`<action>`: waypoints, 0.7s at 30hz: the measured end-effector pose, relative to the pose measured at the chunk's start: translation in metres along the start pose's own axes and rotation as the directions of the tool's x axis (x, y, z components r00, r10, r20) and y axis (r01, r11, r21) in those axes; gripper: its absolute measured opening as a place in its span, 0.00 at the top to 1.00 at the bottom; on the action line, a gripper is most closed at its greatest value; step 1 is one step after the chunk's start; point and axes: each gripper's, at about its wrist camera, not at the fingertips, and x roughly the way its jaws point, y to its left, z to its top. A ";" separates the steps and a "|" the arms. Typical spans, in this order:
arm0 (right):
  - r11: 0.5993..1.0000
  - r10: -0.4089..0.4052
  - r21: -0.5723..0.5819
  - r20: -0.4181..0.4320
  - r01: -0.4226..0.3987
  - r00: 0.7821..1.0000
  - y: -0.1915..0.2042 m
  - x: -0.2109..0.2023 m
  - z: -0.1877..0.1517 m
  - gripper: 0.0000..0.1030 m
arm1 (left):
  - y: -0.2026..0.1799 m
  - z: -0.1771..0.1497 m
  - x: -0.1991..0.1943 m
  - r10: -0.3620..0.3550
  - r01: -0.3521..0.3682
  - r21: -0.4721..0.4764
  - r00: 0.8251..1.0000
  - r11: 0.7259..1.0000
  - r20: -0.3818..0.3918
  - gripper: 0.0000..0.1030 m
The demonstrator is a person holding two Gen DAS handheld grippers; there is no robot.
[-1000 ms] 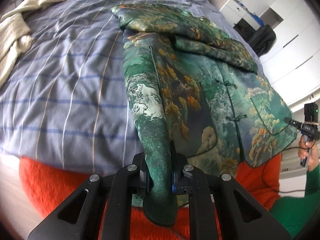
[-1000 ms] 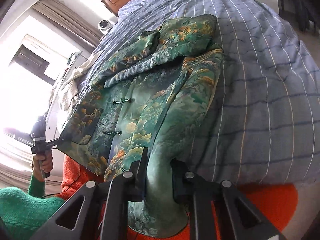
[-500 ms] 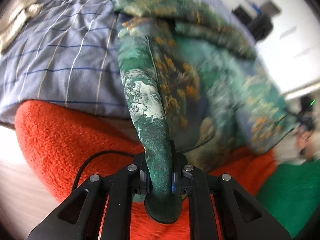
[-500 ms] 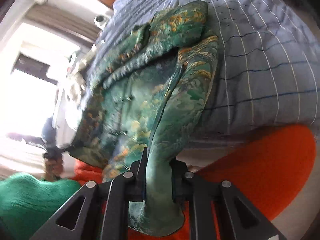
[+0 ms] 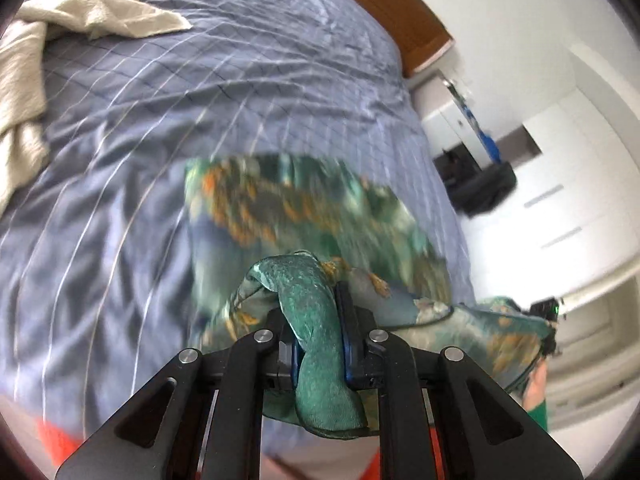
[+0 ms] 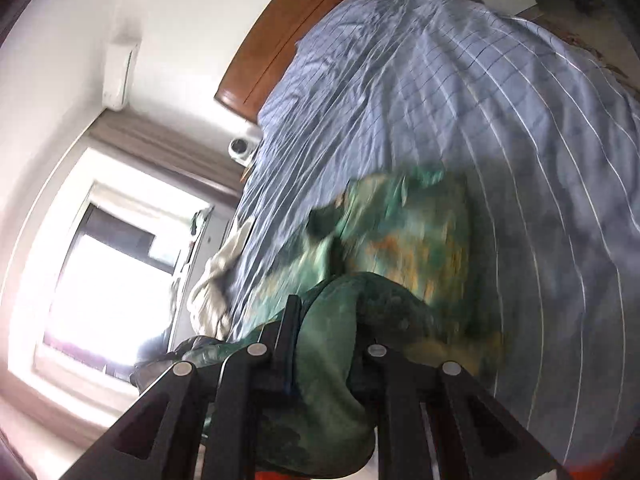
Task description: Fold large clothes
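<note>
Since the earlier frames, both grippers have carried the hem of the green brocade jacket (image 5: pixel 304 216) up over the bed, so that the garment, which lay full-length toward the headboard, now doubles back on itself and fills only the centre of each view. Left gripper (image 5: pixel 318 340): jaws narrow, clamped on a rolled bunch of jacket fabric that stands between the pads and spills below them at bottom centre. Right gripper (image 6: pixel 326 344): likewise narrow and clamped on a thick fold of the same cloth at bottom centre of the right wrist view. From each tool the jacket runs up and away, blurred by motion, onto the blue checked bedcover (image 5: pixel 120 168); its far part rests on the cover at mid-frame. A cream blanket (image 5: pixel 80 20) lies at upper left, well apart from the jacket; the wooden headboard (image 6: pixel 280 60) sits at the top. The step in hand appears to be the hem-to-collar fold. To do it well, both hands should likely travel level and together, keeping the held edge taut, and lay the hem square on the collar before letting go, so no crease is trapped beneath.
</note>
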 end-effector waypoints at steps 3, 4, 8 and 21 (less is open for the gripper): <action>0.998 -0.017 0.065 0.009 0.016 1.000 -0.025 0.036 0.024 0.84 | 0.011 0.023 0.044 0.049 -0.049 -0.037 0.999 0.998 -0.013 0.87; 0.995 -0.027 0.094 0.006 0.026 1.000 -0.037 0.051 0.031 0.84 | 0.014 0.031 0.061 0.077 -0.078 -0.037 0.997 0.996 -0.023 0.87; 0.977 -0.057 0.206 0.005 0.055 0.998 -0.077 0.082 0.036 0.84 | 0.028 0.035 0.097 0.134 -0.137 -0.063 0.990 0.989 -0.050 0.83; 0.865 0.070 0.490 0.087 -0.104 0.994 -0.118 0.092 0.042 0.24 | 0.039 0.047 0.067 -0.056 0.053 -0.174 0.998 0.983 -0.016 0.24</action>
